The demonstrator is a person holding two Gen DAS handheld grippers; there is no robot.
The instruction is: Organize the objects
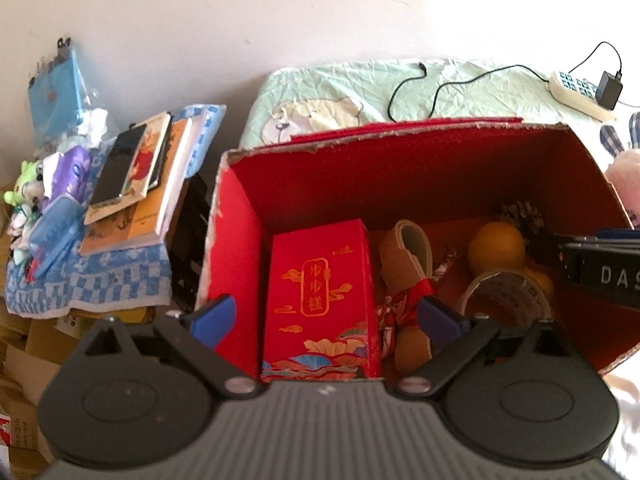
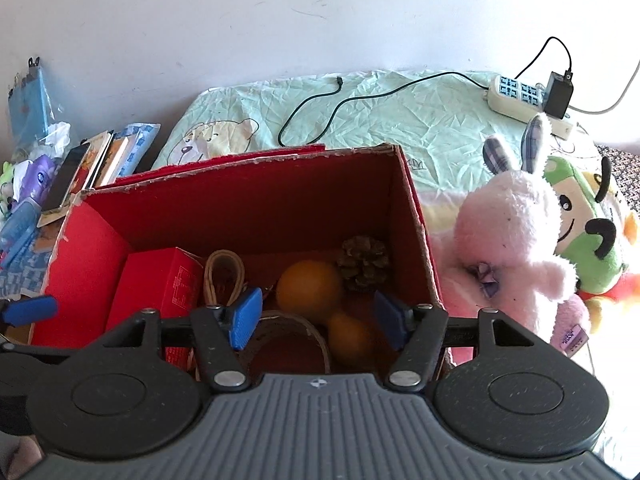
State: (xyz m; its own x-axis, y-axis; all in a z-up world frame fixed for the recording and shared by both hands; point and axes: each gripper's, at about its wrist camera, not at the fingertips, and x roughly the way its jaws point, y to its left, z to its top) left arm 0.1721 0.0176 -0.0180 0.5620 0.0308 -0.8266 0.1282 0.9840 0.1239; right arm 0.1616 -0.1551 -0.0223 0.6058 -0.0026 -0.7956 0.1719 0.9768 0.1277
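Both grippers hover over the open red cardboard box (image 2: 256,208), which sits on the bed with the pale green sheet (image 2: 400,120). Left gripper (image 1: 326,314): jaws spread wide, nothing between the blue pads, poised above the left part of the box. Right gripper (image 2: 316,320): jaws also wide apart, empty, above the near right part of the box.

Box contents, left to right: small red gift carton (image 1: 324,300) standing against the left wall; a tan looped strap-like item (image 1: 404,252) beside it, exact nature unclear; a clear tape roll (image 1: 508,296) near the front; two orange fruits (image 2: 310,288), one far, one nearer; a pine cone (image 2: 364,262) in the far right corner.

Still outside the box: pink plush rabbit (image 2: 516,240) just right of the box wall, with a green and white plush toy (image 2: 588,232) behind it. Power strip (image 2: 520,96) with black adapter and cable at the far right of the sheet. Stack of books (image 1: 140,188) and clutter on a checked cloth to the left, apart from the box.

Judgement: packing step in progress; several items are in, both tools free, so this looks like the gap between placements. Likely next pick is the rabbit, nearest to the right gripper. That calls for swinging right over the box wall, pinching the soft body firmly, lifting clear of the rim, then lowering into the free far-centre space without knocking the fruit
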